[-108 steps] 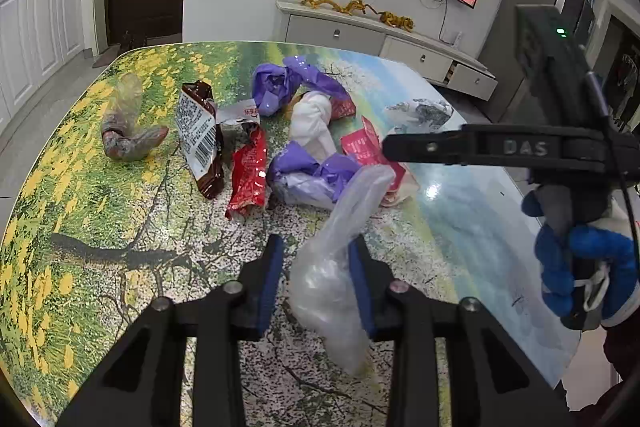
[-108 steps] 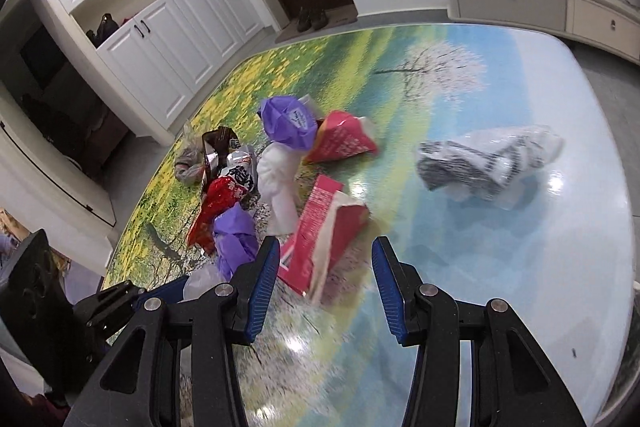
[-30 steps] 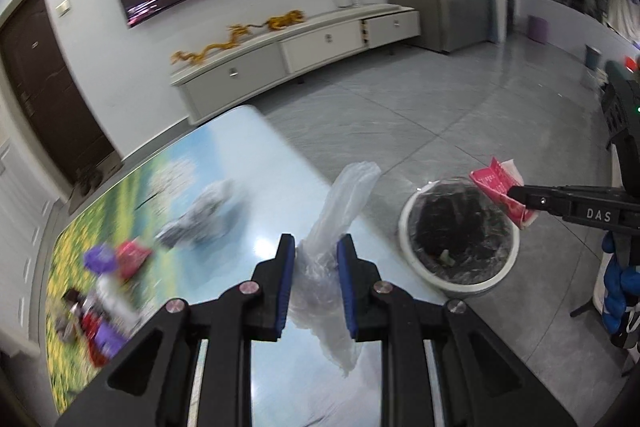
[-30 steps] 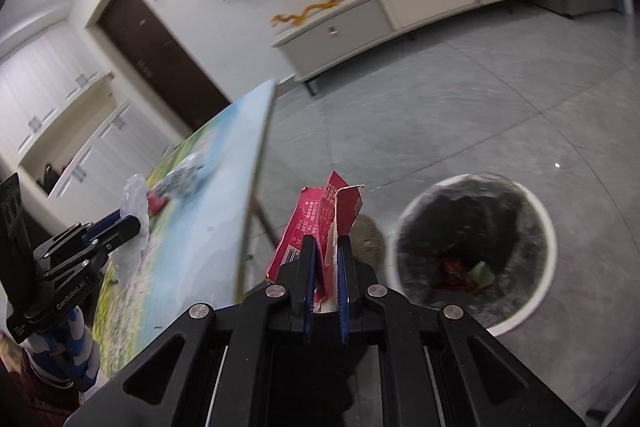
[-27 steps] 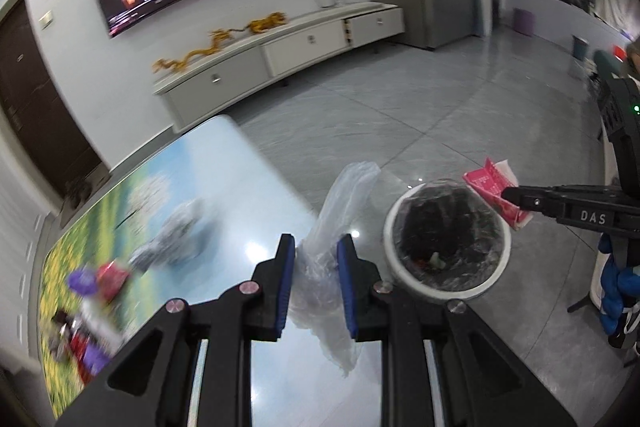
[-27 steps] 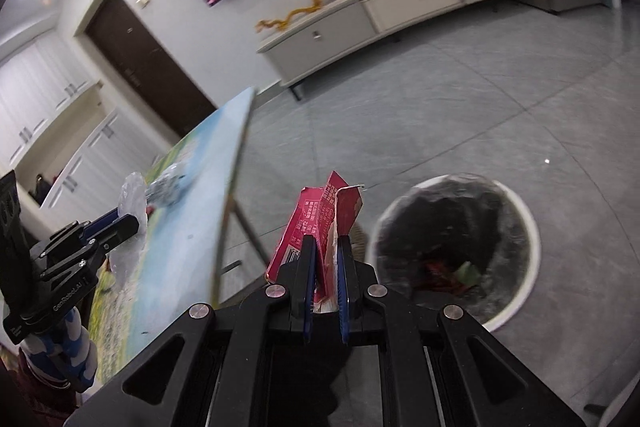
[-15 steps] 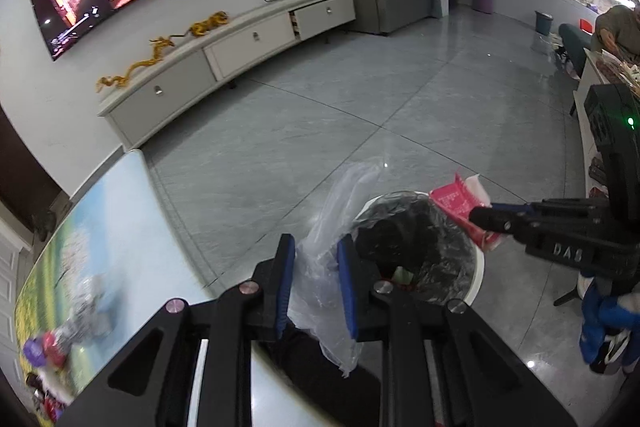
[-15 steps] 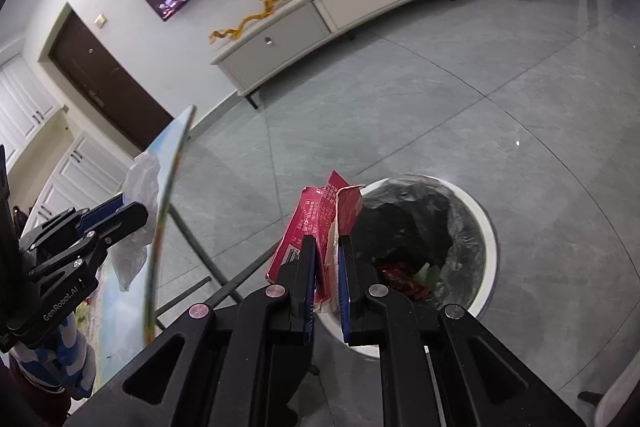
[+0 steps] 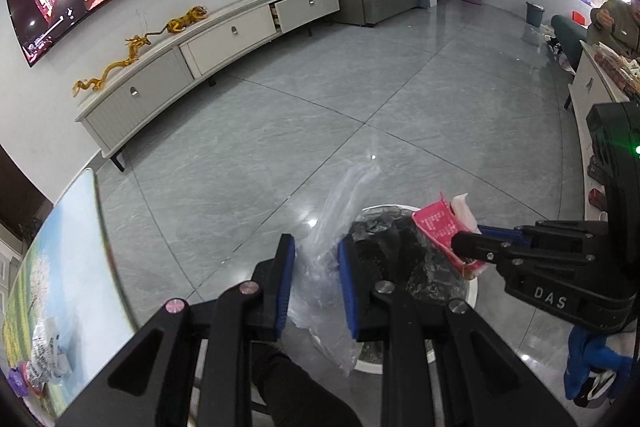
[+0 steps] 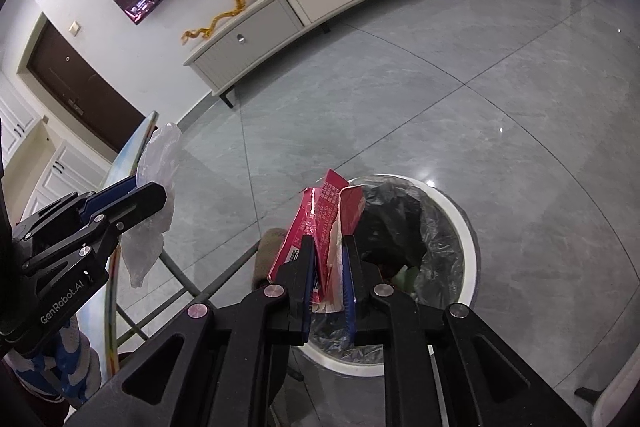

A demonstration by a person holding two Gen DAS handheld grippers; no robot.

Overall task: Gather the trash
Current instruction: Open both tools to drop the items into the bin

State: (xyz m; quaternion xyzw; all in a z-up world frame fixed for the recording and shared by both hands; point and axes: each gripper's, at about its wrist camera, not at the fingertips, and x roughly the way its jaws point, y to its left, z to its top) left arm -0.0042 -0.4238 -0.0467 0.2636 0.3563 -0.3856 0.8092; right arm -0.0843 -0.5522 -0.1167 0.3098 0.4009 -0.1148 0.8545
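Note:
My left gripper (image 9: 315,243) is shut on a crumpled clear plastic bag (image 9: 344,195) and hangs just left of a round white trash bin (image 9: 471,289) with a black liner, on the floor. In the right wrist view that gripper (image 10: 154,193) and bag (image 10: 158,155) sit at the left, beside the table edge. My right gripper (image 10: 328,241) holds a red and white packet (image 10: 324,211) upright over the near rim of the bin (image 10: 466,231). Its jaws are opening, with the packet still between the pads. The left wrist view shows this gripper (image 9: 466,251) and packet (image 9: 436,223) above the bin.
The printed table (image 9: 60,247) stands at the left with leftover wrappers (image 9: 44,351) on it. A long white TV cabinet (image 9: 208,51) lines the far wall across grey floor tiles. A person (image 9: 616,19) sits at the far right. Some trash lies inside the bin.
Both grippers have swung away from the table toward the bin and dropped lower over it. The red packet now sits over the bin's rim, and the right jaws stand slightly wider.

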